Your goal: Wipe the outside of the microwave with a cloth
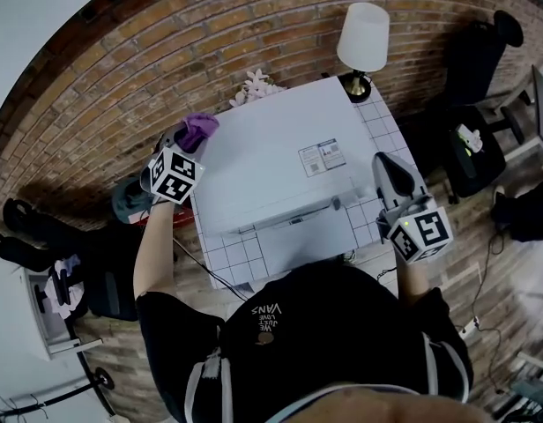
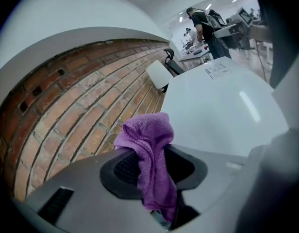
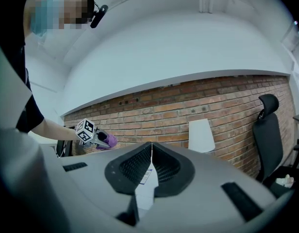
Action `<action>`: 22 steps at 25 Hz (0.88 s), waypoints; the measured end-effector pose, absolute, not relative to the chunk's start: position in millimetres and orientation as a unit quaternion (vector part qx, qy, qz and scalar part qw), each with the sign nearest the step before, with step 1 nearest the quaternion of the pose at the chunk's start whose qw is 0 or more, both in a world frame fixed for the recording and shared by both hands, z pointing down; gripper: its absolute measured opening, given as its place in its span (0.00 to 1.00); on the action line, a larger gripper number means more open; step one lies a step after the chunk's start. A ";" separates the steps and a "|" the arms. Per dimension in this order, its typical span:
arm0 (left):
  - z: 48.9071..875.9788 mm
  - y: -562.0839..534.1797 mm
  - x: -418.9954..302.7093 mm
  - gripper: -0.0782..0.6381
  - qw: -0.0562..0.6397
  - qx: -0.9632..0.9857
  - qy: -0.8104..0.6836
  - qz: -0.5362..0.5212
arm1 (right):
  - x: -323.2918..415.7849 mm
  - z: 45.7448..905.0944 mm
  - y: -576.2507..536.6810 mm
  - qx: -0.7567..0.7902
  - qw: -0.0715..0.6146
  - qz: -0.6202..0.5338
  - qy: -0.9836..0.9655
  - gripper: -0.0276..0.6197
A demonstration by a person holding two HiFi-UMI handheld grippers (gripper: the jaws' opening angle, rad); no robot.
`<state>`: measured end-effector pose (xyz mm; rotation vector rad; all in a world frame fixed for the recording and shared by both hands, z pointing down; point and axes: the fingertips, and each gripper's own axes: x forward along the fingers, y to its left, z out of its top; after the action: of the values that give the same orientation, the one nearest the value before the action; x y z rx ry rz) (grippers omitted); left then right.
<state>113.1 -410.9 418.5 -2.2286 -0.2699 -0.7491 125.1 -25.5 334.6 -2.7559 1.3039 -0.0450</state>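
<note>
The purple cloth (image 2: 150,152) hangs bunched between the fingers of the left gripper (image 1: 190,139), which are clamped on it, its folded top poking out past the tips and a tail trailing back into the gripper's throat. In the head view the cloth sits left of centre in the frame, at the far left corner of the white microwave (image 1: 280,161); whether it actually presses on the casing cannot be told. The microwave fills the middle of the frame, with a printed label (image 1: 322,156) on its flat top, and it stands on a desk (image 1: 227,258) covered in a white grid pattern. The right gripper (image 3: 150,152) hovers beside the microwave's right edge, its fingers drawn together to a thin slit with nothing between them. Behind the microwave runs a red brick wall (image 1: 166,42), with a white-shaded lamp (image 1: 363,38) at the top of the frame and a black office chair (image 1: 483,51) at the upper right.
</note>
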 end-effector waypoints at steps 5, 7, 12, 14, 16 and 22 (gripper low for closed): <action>425.0 -379.3 141.4 0.30 0.410 -0.842 -0.124 -0.328 | 142.2 341.5 -6.8 -0.897 0.066 -0.015 0.438 0.05; 427.5 -357.8 155.9 0.30 0.423 -0.831 -0.138 -0.334 | 148.4 342.8 1.4 -0.895 0.074 -0.016 0.440 0.05; 432.1 -298.6 199.0 0.30 0.451 -0.809 -0.175 -0.335 | 165.4 346.0 24.5 -0.893 0.089 -0.019 0.441 0.05; 433.0 -276.4 215.0 0.30 0.460 -0.801 -0.187 -0.334 | 171.0 346.6 32.9 -0.892 0.093 -0.019 0.443 0.05; 432.5 -252.3 230.6 0.30 0.466 -0.796 -0.201 -0.331 | 176.5 347.5 41.7 -0.891 0.096 -0.020 0.443 0.05; 434.1 -186.1 273.8 0.31 0.489 -0.776 -0.230 -0.324 | 192.7 354.5 67.5 -0.892 0.104 -0.029 0.438 0.05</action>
<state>273.8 -186.1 434.1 -1.8858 -0.5592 -0.7881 192.7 67.5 354.5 -2.6322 1.2936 -0.0856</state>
